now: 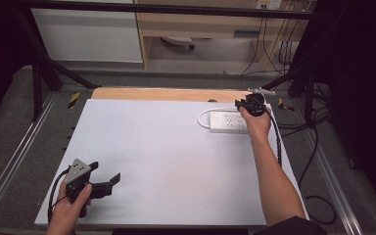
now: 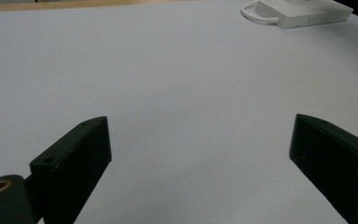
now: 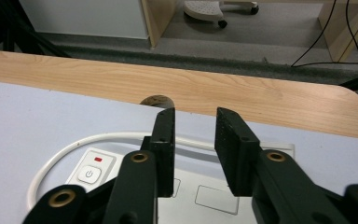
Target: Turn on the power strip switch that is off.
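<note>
At the near left corner of the white worktop (image 1: 166, 161), the person's left hand (image 1: 71, 205) holds the left gripper (image 1: 108, 182) low over the surface, its jaws pointing toward the right and spread wide with nothing between them; in the left gripper view they stand far apart at either side over bare white surface. A grey three-cornered plate sits on top of this gripper, and its black cable loops off the near left edge. The middle of the worktop is plain white. Farther off, at the far right, lies one white power strip (image 1: 227, 121), its long axis running left to right along the far edge of the white sheet. Its white cord (image 1: 203, 115) curls out of the left end in a loop and runs back along the far side. In the right gripper view, a power button (image 3: 89, 174) with a small red mark (image 3: 98, 159) above it sits at that left end, with socket faces to its right. The right hand (image 1: 257, 122), at the end of an outstretched forearm, holds the right gripper (image 1: 241, 104) over the strip's right part, pointing left in the high view; its jaws stand narrowly apart, gripping nothing, just above the strip. Beyond the white sheet runs a band of bare wood (image 3: 242, 93), then grey floor (image 1: 196, 51).
</note>
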Available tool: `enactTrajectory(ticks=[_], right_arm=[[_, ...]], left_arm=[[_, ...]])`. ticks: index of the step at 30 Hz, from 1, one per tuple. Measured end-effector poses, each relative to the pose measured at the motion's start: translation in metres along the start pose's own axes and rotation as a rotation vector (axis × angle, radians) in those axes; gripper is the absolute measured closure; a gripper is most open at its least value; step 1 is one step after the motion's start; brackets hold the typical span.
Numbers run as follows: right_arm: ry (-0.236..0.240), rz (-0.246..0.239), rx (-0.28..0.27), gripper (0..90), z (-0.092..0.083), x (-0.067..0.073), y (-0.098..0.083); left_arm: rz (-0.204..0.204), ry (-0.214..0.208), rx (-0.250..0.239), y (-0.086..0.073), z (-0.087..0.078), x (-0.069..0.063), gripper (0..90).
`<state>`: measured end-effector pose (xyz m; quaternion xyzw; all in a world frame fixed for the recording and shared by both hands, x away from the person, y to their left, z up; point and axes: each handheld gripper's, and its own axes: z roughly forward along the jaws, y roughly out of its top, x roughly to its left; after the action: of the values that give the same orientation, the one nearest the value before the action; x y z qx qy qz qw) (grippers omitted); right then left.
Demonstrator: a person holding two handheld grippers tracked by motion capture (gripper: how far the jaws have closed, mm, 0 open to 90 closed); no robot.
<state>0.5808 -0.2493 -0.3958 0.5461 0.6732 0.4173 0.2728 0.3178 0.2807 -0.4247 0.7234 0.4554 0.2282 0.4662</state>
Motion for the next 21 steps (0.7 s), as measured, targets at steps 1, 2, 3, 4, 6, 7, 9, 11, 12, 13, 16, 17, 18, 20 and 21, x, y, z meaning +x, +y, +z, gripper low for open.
enactTrajectory(ticks=[1,2,3,4,6,7,9,11,12,13,16,17,18,20,21], right_arm=[[0.004,-0.007,-0.002,73.5,0.001,0.001,-0.001],[0.007,-0.006,-0.002,74.5,0.002,0.002,-0.002],[0.01,-0.009,0.0,75.5,0.003,0.003,-0.002],[0.01,-0.009,0.0,75.5,0.003,0.003,-0.002],[0.012,-0.016,0.001,77.2,0.004,0.004,-0.003],[0.011,-0.021,0.002,78.8,0.005,0.005,-0.004],[0.011,-0.023,0.001,79.5,0.005,0.005,-0.005],[0.01,-0.031,-0.001,81.7,0.007,0.007,-0.007],[0.01,-0.031,-0.001,81.7,0.007,0.007,-0.007],[0.011,-0.025,0.0,82.3,0.007,0.007,-0.007],[0.022,-0.018,-0.012,83.7,0.008,0.01,-0.008],[0.026,-0.022,-0.013,84.3,0.009,0.012,-0.008],[0.03,-0.022,-0.011,84.9,0.009,0.013,-0.009],[0.034,-0.025,-0.009,86.0,0.011,0.015,-0.009],[0.035,-0.026,-0.009,87.0,0.012,0.016,-0.01]], left_arm=[[-0.001,-0.001,0.0,0.0,0.0,0.0,5.7],[0.0,-0.002,0.001,0.0,0.0,0.0,5.7],[0.0,-0.002,0.002,0.0,0.0,0.0,5.7],[0.0,-0.002,0.003,0.0,0.0,0.0,5.7],[0.0,-0.003,0.002,0.0,0.0,0.0,5.7],[0.002,-0.002,0.002,0.0,0.0,0.0,5.7],[0.001,-0.003,0.002,0.0,0.0,0.0,5.7],[0.001,-0.003,0.002,0.0,0.0,0.0,5.7],[0.001,-0.003,0.003,0.0,0.0,0.0,5.7],[0.001,-0.004,0.004,0.0,0.0,0.0,5.8],[0.005,-0.004,0.007,0.0,0.001,-0.001,5.8],[0.009,-0.006,0.008,0.0,0.002,-0.001,5.9],[0.013,-0.005,0.011,0.0,0.002,-0.002,5.9],[0.016,-0.008,0.012,0.0,0.002,-0.003,5.9],[0.017,-0.01,0.014,-0.001,0.002,-0.003,5.8]])
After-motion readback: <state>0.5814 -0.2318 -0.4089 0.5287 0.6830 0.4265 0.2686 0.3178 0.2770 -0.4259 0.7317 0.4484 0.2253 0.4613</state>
